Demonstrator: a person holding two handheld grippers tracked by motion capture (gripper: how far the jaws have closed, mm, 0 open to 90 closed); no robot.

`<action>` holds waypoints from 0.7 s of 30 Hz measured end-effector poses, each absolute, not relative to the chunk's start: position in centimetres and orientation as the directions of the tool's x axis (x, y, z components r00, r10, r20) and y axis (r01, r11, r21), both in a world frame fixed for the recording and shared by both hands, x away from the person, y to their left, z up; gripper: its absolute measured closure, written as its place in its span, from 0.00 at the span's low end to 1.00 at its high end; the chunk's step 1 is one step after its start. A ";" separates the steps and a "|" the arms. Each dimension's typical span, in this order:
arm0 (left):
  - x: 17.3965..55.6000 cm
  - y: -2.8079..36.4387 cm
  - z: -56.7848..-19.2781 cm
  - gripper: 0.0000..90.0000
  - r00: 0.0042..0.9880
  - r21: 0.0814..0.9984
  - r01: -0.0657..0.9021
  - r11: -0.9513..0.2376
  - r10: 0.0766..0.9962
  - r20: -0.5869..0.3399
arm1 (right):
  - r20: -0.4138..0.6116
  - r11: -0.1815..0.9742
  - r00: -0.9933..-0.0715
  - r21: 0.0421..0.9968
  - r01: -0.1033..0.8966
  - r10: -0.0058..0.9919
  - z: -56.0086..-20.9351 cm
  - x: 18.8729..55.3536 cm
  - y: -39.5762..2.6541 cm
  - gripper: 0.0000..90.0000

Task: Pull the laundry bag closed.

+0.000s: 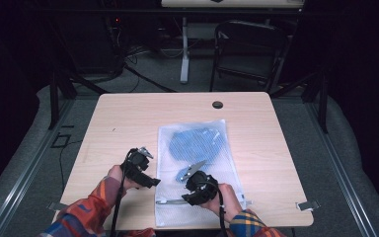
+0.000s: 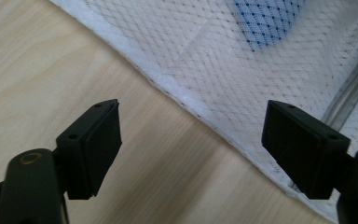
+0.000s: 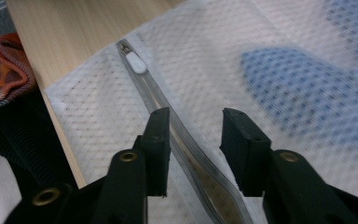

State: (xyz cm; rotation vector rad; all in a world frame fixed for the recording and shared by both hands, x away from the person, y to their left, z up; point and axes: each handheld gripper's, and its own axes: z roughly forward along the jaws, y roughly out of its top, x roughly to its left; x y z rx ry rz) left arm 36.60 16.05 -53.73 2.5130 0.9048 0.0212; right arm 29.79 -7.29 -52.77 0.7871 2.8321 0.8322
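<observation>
Looks like a lab or recording studio. Dark surroundings beyond a lone wooden desk (image 1: 128, 118). Floor cables (image 1: 143, 74) and folding chair (image 1: 246, 49) at far side.

1. A wooden table (image 1: 123, 123) stands on grey floor.
2. A small dark round cap (image 1: 217, 104) sits near the table's far edge.
3. A black chair (image 1: 246, 47) stands beyond the table.

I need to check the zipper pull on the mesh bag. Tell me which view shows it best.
The right gripper view: the white zipper pull sits sharp at the end of the zipper track, beyond the right gripper. The high view gives the mesh bag whole, the pull too small to tell. The left gripper view catches a stretch of zipper track.
</observation>
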 end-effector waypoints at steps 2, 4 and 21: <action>36.4 16.0 -53.9 0.30 0.788 0.426 0.596 -0.680 0.598 -0.149 | 0.055 0.737 -0.879 0.522 0.430 0.474 -53.0 29.7 -6.5 0.78; 36.2 16.1 -54.0 0.36 0.791 0.424 0.596 -0.682 0.591 -0.159 | 0.034 0.759 -0.898 0.522 0.389 0.438 -53.2 29.6 -5.3 0.82; 35.9 15.3 -54.7 0.79 0.825 0.397 0.564 -0.724 0.515 -0.234 | 0.007 0.786 -0.940 0.546 0.290 0.342 -55.3 29.4 -1.2 0.89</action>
